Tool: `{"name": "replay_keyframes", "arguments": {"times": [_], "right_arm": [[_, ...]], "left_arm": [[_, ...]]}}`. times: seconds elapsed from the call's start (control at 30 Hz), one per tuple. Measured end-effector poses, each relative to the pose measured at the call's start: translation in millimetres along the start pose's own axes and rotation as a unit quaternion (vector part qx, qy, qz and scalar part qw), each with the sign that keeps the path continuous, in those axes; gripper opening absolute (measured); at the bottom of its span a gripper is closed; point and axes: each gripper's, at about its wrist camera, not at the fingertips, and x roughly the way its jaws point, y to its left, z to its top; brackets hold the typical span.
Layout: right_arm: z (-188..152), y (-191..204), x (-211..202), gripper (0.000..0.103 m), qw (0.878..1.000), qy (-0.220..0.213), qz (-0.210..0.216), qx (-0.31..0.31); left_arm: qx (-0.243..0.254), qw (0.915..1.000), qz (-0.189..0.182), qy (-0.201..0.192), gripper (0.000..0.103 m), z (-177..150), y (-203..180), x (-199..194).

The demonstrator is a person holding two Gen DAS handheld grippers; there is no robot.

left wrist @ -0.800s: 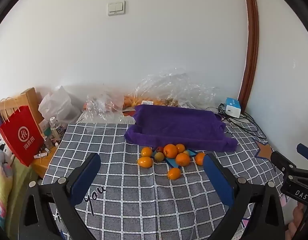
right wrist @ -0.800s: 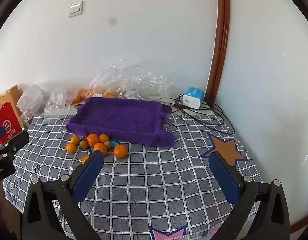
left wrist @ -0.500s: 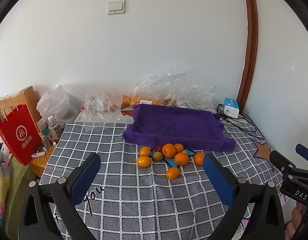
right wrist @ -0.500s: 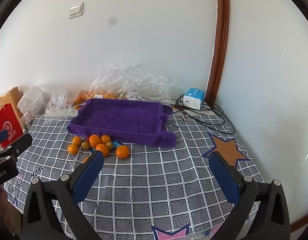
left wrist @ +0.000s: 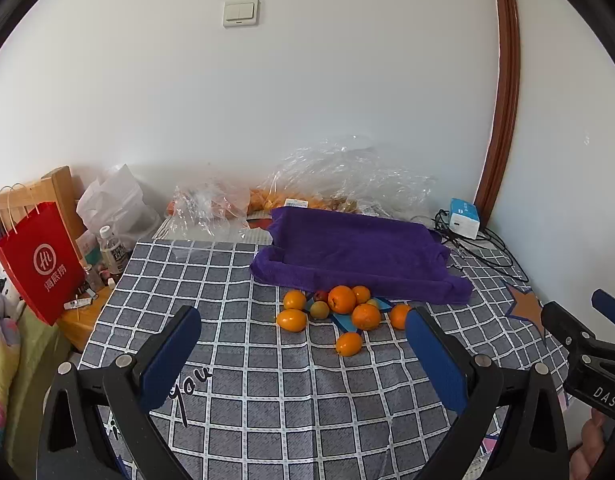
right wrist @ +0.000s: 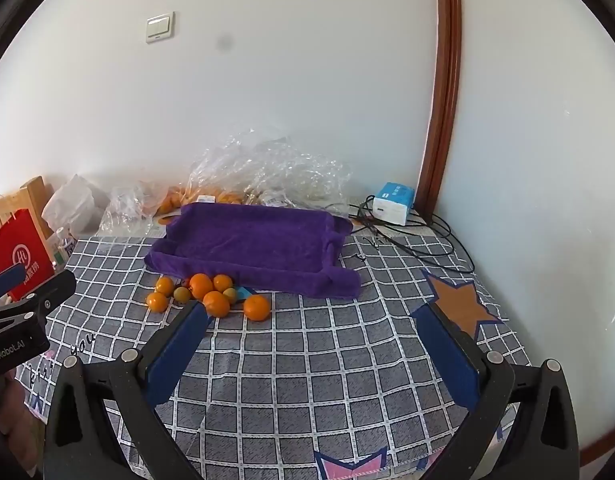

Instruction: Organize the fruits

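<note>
Several orange and small green fruits (left wrist: 341,306) lie in a loose heap on the checked tablecloth, just in front of a purple cloth-lined tray (left wrist: 359,248). The heap (right wrist: 211,294) and the tray (right wrist: 251,240) also show in the right wrist view. My left gripper (left wrist: 303,328) is open and empty, held above the table short of the fruits. My right gripper (right wrist: 315,324) is open and empty, to the right of the heap. The right gripper's tip shows at the left view's right edge (left wrist: 587,344).
Clear plastic bags (left wrist: 339,176) with more fruit lie behind the tray by the wall. A blue-white box (left wrist: 463,216) and black cables (right wrist: 419,236) sit at the back right. A red paper bag (left wrist: 39,264) and a bottle (left wrist: 111,248) stand off the table's left edge.
Both grippers have drawn back and risen slightly, so the fruits and tray sit a little farther off. Both stay open. Nothing on the table has moved.
</note>
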Motion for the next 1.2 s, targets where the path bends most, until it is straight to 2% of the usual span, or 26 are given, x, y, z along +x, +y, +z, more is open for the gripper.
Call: {"name": "replay_keyframes", "arguments": {"times": [0.5, 1.2], "right_arm": [[-2.5, -3.7, 0.0, 0.103, 1.0, 0.001, 0.0, 0.007], [-5.3, -1.8, -0.3, 0.103, 1.0, 0.001, -0.005, 0.004]], "left_arm": [[0.014, 0.9999, 0.004, -0.001, 0.103, -3.9, -6.8, -1.7], [0.007, 1.0, -0.004, -0.003, 0.103, -2.5, -4.9, -1.8]]}}
